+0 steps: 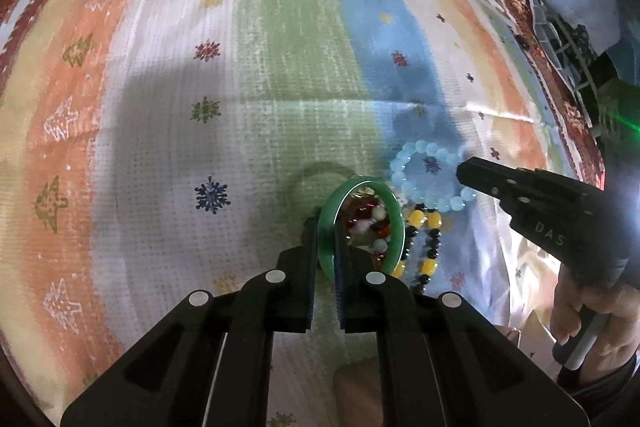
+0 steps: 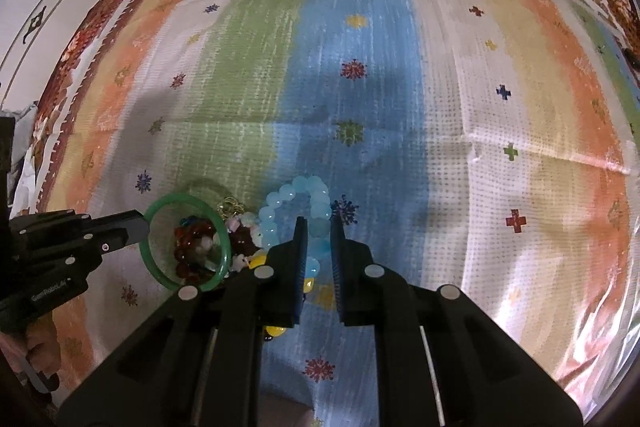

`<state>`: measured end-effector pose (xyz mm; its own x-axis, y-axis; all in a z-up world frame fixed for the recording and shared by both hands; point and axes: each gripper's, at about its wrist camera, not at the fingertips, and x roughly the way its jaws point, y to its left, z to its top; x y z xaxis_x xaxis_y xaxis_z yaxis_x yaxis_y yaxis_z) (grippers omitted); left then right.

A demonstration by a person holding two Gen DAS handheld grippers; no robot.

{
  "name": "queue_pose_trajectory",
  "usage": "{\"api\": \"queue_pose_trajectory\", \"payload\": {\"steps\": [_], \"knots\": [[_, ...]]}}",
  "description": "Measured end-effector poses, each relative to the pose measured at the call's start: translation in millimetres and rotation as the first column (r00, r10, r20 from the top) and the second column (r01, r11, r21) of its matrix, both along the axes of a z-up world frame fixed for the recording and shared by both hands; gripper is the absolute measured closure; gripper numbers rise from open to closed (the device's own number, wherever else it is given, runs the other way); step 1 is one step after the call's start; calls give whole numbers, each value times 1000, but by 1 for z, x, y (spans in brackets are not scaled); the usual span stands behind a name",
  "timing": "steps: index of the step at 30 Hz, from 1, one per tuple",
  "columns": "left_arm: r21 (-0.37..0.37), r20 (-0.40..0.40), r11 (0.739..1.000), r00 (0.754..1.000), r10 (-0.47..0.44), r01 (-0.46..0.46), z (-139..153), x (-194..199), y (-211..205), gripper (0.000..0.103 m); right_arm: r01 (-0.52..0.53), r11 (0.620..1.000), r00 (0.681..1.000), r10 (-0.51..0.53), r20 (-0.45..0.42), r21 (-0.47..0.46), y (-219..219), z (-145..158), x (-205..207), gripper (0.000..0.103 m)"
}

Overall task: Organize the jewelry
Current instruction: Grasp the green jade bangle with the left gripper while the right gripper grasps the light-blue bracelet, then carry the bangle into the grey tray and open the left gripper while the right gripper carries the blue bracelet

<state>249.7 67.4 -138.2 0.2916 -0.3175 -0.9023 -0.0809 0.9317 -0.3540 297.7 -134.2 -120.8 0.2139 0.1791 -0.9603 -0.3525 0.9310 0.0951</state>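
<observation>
left gripper [image 1: 325,259]: fingers nearly together, clamped on green bangle [image 1: 332,223] rim (bangle tilted up)
right gripper [image 2: 319,255]: narrow gap, straddling light blue bead bracelet [image 2: 298,205], grip unclear
yellow-black beads [image 1: 426,239]: touching pile
striped cloth [image 2: 500,107]: open ahead

One green bangle [image 1: 362,227], three beaded bracelets [image 1: 430,175], two grippers [image 1: 325,247].

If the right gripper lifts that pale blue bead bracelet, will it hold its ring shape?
Probably not: the pale blue bead bracelet is separate round beads, so it likely sags. The smooth beads may slip between the right gripper pads.
</observation>
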Motion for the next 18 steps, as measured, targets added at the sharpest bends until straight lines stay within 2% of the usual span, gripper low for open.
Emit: {"api": "queue_pose_trajectory", "payload": {"steps": [3, 18], "knots": [[10, 18, 1000, 1000, -14, 14, 7, -4, -5, 96, -10, 1000, 1000, 10, 20, -18, 5, 4, -6, 90], [-7, 117, 999, 992, -41, 43, 49, -24, -22, 96, -59, 998, 994, 56, 90, 30, 2, 46, -39, 90]]}}
